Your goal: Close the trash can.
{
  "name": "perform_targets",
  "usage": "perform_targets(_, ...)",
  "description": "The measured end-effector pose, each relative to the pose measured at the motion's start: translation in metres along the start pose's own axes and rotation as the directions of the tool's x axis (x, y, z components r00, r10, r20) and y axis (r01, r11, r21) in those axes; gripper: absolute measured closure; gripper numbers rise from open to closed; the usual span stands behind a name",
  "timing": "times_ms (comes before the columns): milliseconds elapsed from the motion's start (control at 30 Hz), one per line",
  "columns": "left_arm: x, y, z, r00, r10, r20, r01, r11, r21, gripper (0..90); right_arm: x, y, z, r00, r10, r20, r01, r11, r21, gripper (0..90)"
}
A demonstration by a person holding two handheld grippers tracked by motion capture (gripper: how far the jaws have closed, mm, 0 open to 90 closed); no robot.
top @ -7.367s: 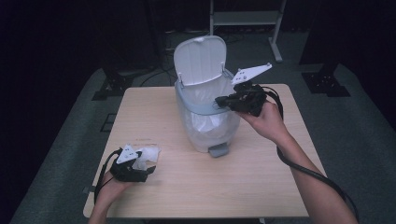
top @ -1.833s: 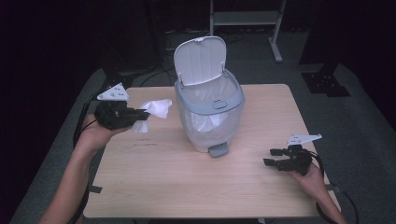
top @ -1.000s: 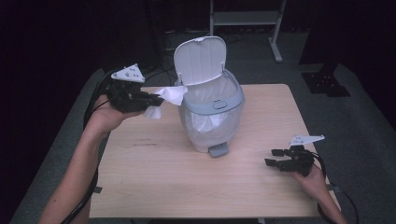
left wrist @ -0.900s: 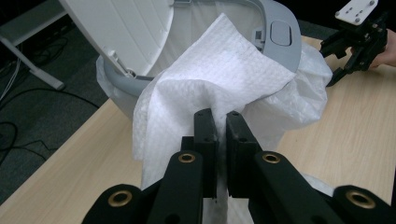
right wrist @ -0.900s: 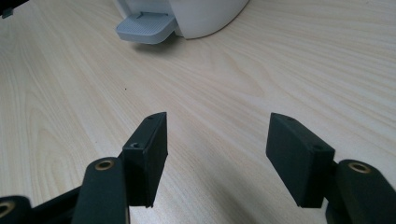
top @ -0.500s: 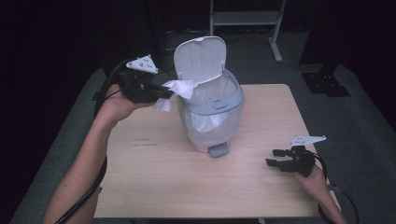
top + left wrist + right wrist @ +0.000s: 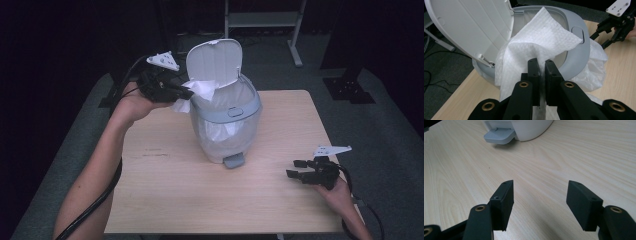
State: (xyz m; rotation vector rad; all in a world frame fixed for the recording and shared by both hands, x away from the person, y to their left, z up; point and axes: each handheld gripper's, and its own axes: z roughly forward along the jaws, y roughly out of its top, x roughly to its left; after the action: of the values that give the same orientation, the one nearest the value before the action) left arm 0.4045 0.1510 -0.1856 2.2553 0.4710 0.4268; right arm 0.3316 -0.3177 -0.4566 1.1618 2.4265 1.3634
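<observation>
paper towel (image 7: 534, 47) hanging at the bin's (image 7: 252, 107) mouth, pinched in our left gripper (image 7: 542, 65).
we are holding the towel with the left jaws pressed together on its lower fold; the sheet is fanning up and forward from the jaws, its far corner already lying over the grey rim, under the raised lid (image 7: 215, 62). the opening is lying just ahead of the jaws, so we judge a short push forward is coming before letting go. our right gripper (image 7: 300, 169) is resting well apart on the table (image 7: 165, 190), jaws spread and holding nothing.
</observation>
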Motion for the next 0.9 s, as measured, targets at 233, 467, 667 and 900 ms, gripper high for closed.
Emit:
perform_targets(233, 0.003, 0.007, 0.005, 1.0000, 0.005, 0.003, -0.005, 1.0000, 0.004, 84.5, -0.001, 0.000, -0.001, 1.0000, 0.000, 0.003, 0.000, 1.000, -0.004, 37.8)
perform_targets(467, 0.005, 0.018, 0.014, 0.9998, 0.016, 0.013, -0.016, 0.9998, 0.006, 84.5, -0.001, -0.001, -0.003, 1.0000, 0.006, 0.002, -0.006, 1.000, -0.008, 37.8)
perform_targets(667, 0.008, 0.025, 0.023, 0.9995, 0.025, 0.022, -0.025, 0.9996, 0.015, 84.1, -0.002, 0.000, -0.004, 1.0000, 0.009, 0.001, -0.009, 1.000, -0.016, 37.8)
perform_targets(900, 0.011, 0.032, 0.035, 0.9992, 0.025, 0.032, -0.026, 0.9994, 0.024, 84.1, -0.002, -0.001, -0.005, 0.9999, 0.010, 0.001, -0.010, 1.000, -0.017, 37.9)
